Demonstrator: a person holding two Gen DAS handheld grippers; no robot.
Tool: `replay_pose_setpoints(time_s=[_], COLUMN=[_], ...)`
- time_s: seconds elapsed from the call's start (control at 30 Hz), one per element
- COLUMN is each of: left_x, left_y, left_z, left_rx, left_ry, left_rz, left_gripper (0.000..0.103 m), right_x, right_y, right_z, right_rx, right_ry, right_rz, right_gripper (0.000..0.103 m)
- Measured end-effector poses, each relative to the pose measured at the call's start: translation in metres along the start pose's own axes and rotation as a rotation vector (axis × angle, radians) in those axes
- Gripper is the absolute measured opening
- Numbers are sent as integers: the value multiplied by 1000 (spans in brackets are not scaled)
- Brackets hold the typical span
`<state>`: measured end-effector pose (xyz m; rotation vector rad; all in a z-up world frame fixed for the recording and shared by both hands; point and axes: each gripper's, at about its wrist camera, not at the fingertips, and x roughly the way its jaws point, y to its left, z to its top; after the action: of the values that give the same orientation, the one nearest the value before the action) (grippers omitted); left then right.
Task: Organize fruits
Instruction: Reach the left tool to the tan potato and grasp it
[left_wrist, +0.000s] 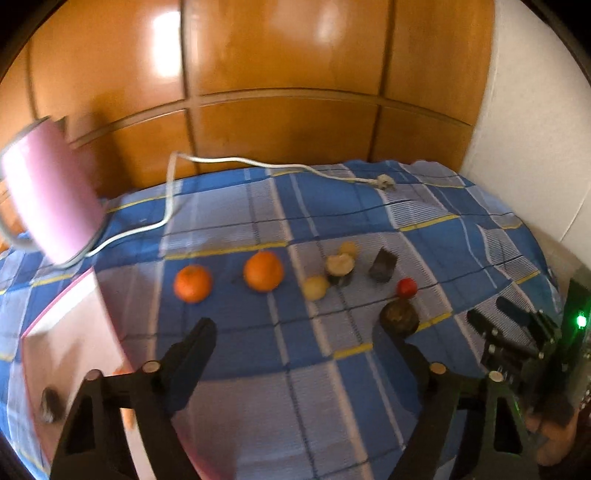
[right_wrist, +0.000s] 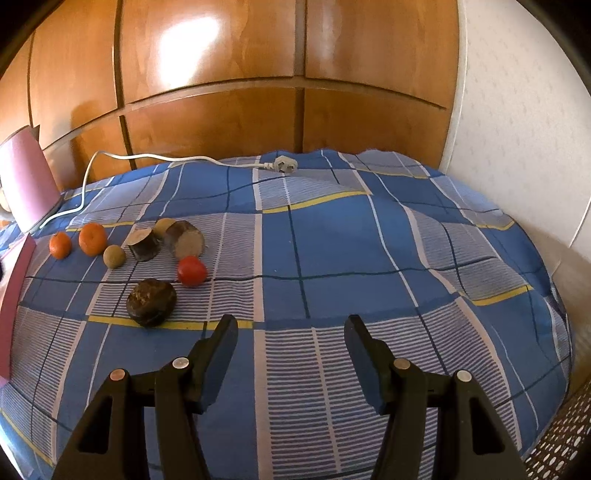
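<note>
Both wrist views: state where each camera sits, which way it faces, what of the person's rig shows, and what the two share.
Left wrist: sits on the left gripper, angled down over the checked blue cloth toward the wooden cabinet; its open, empty fingers show, with the right gripper at right.
Right wrist: sits on the right gripper, facing the same cabinet; only its own open fingers show.
Shared: two oranges, red fruit, white cord, pink container.

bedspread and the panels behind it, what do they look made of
The bedspread looks like woven cotton or a similar soft fabric: matte, with a printed blue check and folds and wrinkles across it. The panels look like lacquered wood or wood veneer: orange-brown grain with bright glossy window reflections, though a laminate would look the same.
</note>
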<state>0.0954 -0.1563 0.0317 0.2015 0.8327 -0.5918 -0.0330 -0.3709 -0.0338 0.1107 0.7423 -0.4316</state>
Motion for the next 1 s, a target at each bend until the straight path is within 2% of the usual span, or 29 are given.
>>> replay_pose_setpoints(time_s=[0.07, 0.1, 0.17, 0.27, 0.4, 0.5, 0.7, 0.9, 1.0], left_x=[12, 17, 28, 48, 80, 104, 148, 175, 178], left_y=[-7, -11, -20, -35, -52, -59, -55, -63, -67], left_z=[14, 19, 31, 46, 64, 72, 81, 81, 77], left_rx=[13, 25, 62, 104, 137, 150, 130, 157, 166], left_ry=[16, 20, 30, 57, 109, 154, 250, 318, 309], left_rz=[-45, -52, -67, -100, -147, -142, -130, -148, -143], left_gripper=[69, 66, 53, 44, 41, 35, 33, 33, 27], right_x=[0, 0, 1, 2, 5, 7, 8, 11, 12], right_y=[1, 1, 2, 4, 4, 3, 1, 0, -1], right_z=[1, 1, 2, 2, 2, 2, 3, 4, 4], right_rx=[-5, -5, -7, -14, -14, -13, -5, 7, 14], right_ry=[-6, -7, -10, -8, -4, -1, -2, 5, 12], right_rz=[3, 6, 16, 26, 39, 47, 71, 98, 102], right_gripper=[61, 61, 61, 61, 61, 61, 61, 61, 61])
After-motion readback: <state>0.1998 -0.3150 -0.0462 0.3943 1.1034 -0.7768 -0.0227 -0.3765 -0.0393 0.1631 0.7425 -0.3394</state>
